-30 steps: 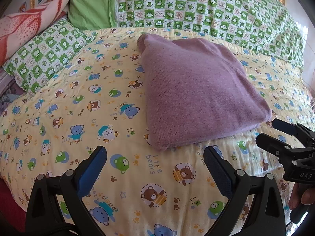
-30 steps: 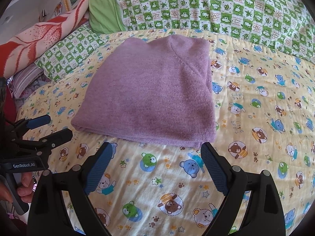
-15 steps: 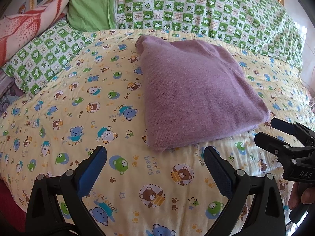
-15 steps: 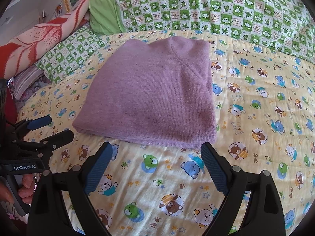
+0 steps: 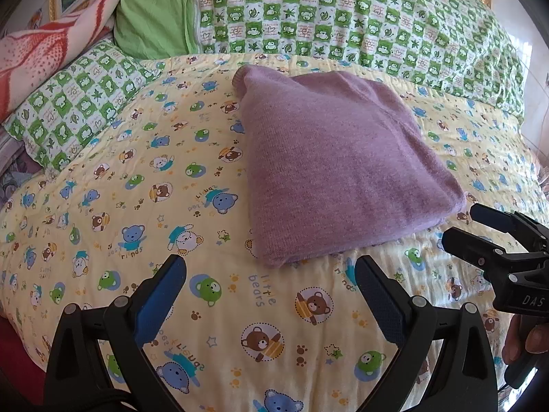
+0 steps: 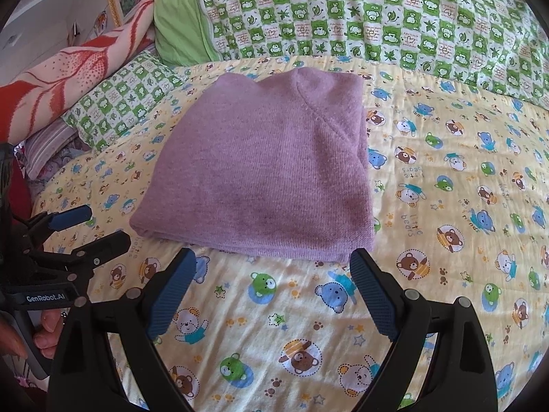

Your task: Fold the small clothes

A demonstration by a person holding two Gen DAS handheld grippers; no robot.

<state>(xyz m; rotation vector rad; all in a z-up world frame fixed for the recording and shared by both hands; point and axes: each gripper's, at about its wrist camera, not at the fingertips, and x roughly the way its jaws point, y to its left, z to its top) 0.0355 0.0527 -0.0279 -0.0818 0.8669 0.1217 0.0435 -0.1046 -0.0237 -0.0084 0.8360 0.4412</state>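
One purple sweater (image 5: 339, 168), folded into a flat packet, lies on the bed (image 5: 103, 206) near the middle of the yellow bear-print quilt, its front fold toward the near edge. Two grippers hover just short of that fold, not touching it. Left gripper (image 5: 271, 295): jaws spread wide, holding nothing. Right gripper (image 6: 272, 286): jaws likewise wide apart, empty. One green checked pillow (image 6: 120, 103) at the far left corner; one red-patterned blanket (image 6: 61, 79) beside it.
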